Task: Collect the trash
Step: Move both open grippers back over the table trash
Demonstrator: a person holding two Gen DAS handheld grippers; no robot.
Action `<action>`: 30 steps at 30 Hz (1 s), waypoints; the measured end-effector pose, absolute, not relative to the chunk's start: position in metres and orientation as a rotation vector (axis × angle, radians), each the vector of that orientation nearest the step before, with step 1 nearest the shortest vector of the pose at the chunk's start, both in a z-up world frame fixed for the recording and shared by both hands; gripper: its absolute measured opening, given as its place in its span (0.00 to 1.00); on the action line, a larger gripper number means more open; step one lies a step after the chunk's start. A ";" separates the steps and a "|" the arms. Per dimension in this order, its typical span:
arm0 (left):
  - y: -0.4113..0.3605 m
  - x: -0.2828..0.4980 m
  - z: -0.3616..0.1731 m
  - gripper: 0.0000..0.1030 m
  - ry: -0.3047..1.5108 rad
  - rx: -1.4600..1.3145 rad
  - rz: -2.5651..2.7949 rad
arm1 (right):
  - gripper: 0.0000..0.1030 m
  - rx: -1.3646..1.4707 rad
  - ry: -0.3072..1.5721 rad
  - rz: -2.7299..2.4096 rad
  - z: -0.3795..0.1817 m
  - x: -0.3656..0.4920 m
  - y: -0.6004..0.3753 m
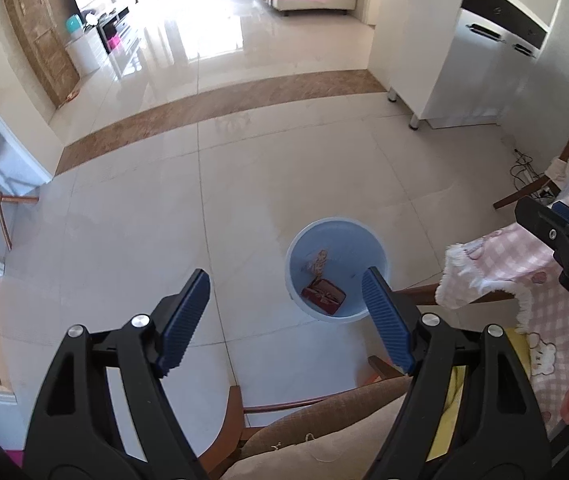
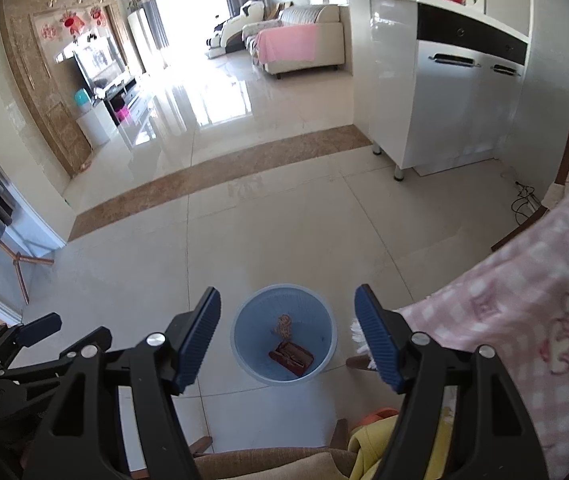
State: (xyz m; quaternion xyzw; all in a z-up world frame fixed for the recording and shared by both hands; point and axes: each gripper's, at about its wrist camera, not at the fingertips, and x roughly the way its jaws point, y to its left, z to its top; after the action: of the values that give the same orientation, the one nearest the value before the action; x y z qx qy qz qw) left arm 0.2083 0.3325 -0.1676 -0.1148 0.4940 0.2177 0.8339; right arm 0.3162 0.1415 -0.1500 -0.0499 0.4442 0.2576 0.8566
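A light blue bin stands on the tiled floor below both grippers. Inside it lie a dark red packet and a small tan crumpled scrap. My left gripper hangs open above and to the left of the bin, with nothing between its blue pads. My right gripper is open right over the bin, its jaws empty. In the left wrist view part of the right gripper shows at the right edge. In the right wrist view the left gripper shows at the lower left.
A chair with a tan cushion sits just below the grippers. A pink checked tablecloth hangs on the right, with a yellow cloth under it. A white cabinet and floor cables lie beyond.
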 end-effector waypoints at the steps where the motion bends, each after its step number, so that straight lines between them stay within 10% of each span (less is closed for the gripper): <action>1: 0.328 0.208 -0.163 0.75 1.037 -0.238 0.452 | 0.67 -0.097 0.924 0.542 -0.144 0.313 0.136; 30: 0.020 0.249 -0.073 0.75 0.870 0.045 -0.157 | 0.82 0.190 0.627 0.000 -0.042 0.224 -0.217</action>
State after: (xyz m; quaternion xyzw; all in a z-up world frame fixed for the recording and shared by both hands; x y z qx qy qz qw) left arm 0.2492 0.0205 -0.0728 0.0220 0.4211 -0.0760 0.9035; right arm 0.2242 -0.2173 -0.0422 0.0935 0.3079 -0.0001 0.9468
